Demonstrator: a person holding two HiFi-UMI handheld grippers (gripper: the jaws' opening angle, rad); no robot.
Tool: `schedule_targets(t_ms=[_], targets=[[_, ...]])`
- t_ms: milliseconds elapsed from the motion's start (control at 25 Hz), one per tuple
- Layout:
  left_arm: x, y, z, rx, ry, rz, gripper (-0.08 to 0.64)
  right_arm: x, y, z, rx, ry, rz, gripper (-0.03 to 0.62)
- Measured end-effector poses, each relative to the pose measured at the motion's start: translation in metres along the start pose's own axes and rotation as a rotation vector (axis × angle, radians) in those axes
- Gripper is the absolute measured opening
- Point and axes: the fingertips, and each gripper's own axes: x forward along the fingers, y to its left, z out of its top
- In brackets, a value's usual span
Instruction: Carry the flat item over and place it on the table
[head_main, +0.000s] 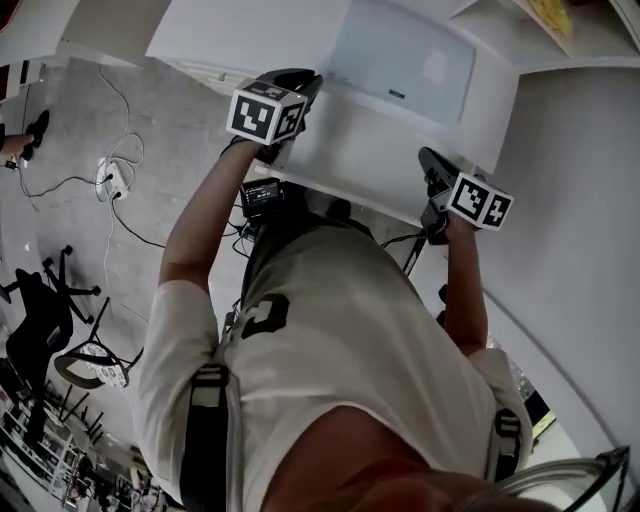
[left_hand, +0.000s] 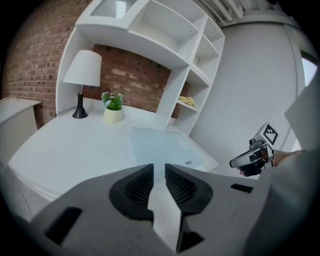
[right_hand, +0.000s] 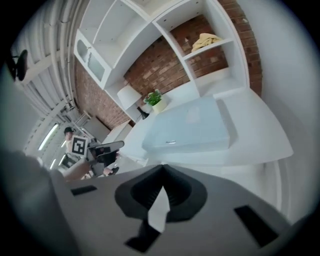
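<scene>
The flat item (head_main: 400, 60) is a pale blue, thin rectangular pad. It lies flat on the white table (head_main: 340, 170) and no gripper touches it. It also shows as the flat item (left_hand: 160, 147) in the left gripper view and as the flat item (right_hand: 192, 125) in the right gripper view. My left gripper (head_main: 300, 80) hovers at the table's near edge, left of the pad. The left gripper (left_hand: 159, 172) has its jaws all but together, with only a thin slit and nothing in it. My right gripper (head_main: 430, 160) hangs off the near right edge. The right gripper (right_hand: 161, 187) is shut and empty.
A lamp (left_hand: 82, 75) and a small potted plant (left_hand: 112, 107) stand at the table's back, under white shelves (left_hand: 170, 30). A yellow cloth (right_hand: 205, 40) lies on one shelf. Cables (head_main: 110, 180) and a black chair (head_main: 40, 310) are on the floor at the left.
</scene>
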Motion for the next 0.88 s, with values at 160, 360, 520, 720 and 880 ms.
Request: schedule_targets(t_ms=[160, 360, 520, 720, 880], targets=[[0.035, 0.023, -0.004, -0.091, 0.046, -0.068, 0.277, 0.008, -0.054, 0.049, 0.030, -0.114, -0.168, 0.011], [0.066, 0.048, -0.015, -0.165, 0.100, -0.084, 0.322, 0.034, -0.096, 0.080, 0.066, -0.166, -0.257, 0.093], [0.085, 0.053, -0.036, -0.217, 0.154, -0.076, 0.337, 0.056, -0.118, 0.072, 0.096, -0.116, -0.258, 0.332], [0.096, 0.047, -0.036, -0.284, 0.148, -0.103, 0.337, 0.073, -0.143, 0.066, 0.141, -0.049, -0.263, 0.370], [0.105, 0.044, -0.033, -0.329, 0.118, -0.121, 0.336, 0.084, -0.148, 0.069, 0.225, -0.065, -0.169, 0.379]])
